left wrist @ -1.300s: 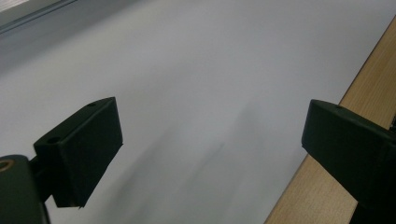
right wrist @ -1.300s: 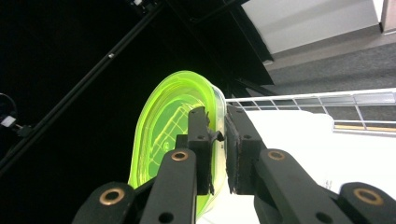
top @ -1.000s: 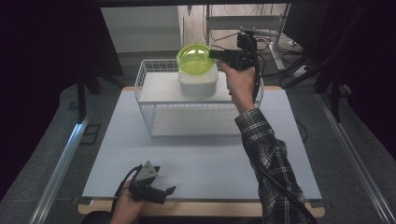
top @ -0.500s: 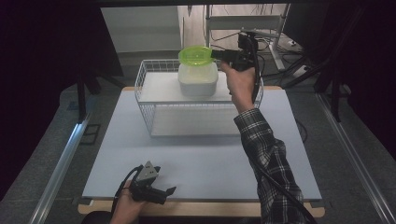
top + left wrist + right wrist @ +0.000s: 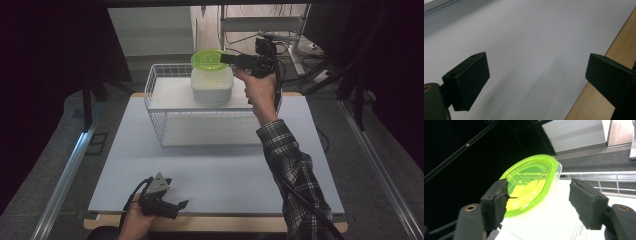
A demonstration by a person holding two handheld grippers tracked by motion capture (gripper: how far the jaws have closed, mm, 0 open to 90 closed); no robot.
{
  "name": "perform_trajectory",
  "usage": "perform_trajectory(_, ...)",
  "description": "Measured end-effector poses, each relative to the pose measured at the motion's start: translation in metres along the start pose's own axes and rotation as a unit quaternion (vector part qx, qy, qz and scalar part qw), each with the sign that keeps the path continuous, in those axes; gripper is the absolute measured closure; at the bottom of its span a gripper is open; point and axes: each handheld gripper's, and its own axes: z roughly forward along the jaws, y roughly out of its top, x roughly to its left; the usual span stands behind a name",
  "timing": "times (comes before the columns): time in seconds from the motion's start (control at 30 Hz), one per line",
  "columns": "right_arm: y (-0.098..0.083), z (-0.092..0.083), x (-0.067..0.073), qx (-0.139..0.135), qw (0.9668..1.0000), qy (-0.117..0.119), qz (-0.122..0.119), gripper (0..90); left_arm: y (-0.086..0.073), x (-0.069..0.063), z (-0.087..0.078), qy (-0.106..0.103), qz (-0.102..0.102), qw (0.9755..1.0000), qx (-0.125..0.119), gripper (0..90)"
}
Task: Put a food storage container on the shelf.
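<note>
A see-through green lid [image 5: 210,59] [image 5: 531,182] lies on top of a white tub [image 5: 212,87] [image 5: 554,222], which stands in a white wire basket [image 5: 165,122] at the back of the table. My right gripper [image 5: 228,59] [image 5: 540,188] is held level at the lid's right rim. Its jaws have just been opening and now stand wide apart, open, one on each side of the rim without pressing it. My left gripper [image 5: 174,205] [image 5: 536,67] rests open near the table's front left edge, with nothing between its jaws.
A pale mat [image 5: 225,170] [image 5: 536,30] covers the table, with a wooden strip [image 5: 621,37] along the front edge. Metal rails [image 5: 65,175] run down both sides. Racks and cables [image 5: 300,45] stand behind the basket.
The green lid went from tilted up to lying flat on the tub. The right jaws have spread apart and let go of it. The left gripper has not moved.
</note>
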Motion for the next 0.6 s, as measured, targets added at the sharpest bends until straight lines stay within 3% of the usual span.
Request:
perform_trajectory(0.37,-0.021,-0.013,0.000,0.014,0.9984,0.010,-0.054,18.5,0.000,0.000,0.000,0.001,0.000,1.0000,0.003,4.9)
perform_trajectory(0.6,-0.038,-0.021,-0.004,0.031,0.9950,0.005,-0.094,15.1,0.000,0.001,0.001,0.000,0.000,1.0000,0.002,4.9)
